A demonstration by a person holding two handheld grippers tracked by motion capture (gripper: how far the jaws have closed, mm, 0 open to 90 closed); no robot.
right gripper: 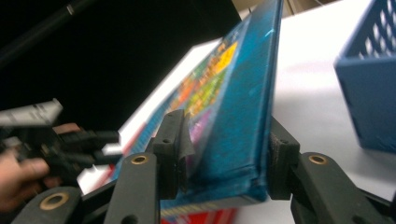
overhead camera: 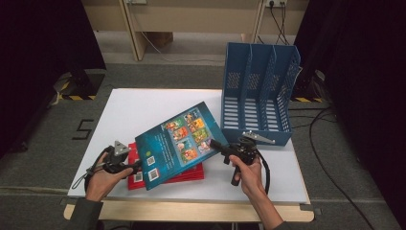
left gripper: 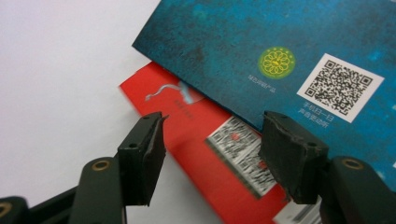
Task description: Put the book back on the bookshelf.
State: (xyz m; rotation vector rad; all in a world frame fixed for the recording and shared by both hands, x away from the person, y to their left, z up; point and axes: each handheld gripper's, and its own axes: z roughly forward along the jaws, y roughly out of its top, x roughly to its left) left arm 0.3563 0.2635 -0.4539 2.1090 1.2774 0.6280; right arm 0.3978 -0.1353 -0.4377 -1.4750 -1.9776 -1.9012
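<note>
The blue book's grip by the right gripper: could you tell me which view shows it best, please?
The right gripper view: the right gripper has both jaws clamped on the blue book's edge. The high view shows the book's whole cover tilted above the red book. The left gripper view shows its corner with a QR code.

light: bright on white table (overhead camera: 143, 105), dark surround | blur: gripper views soft, smeared edges

Black tongs (right gripper: 224, 158) with brass-ringed screw holes and worn pads; grey three-cornered plates, looping black cables, grey sleeves
</note>
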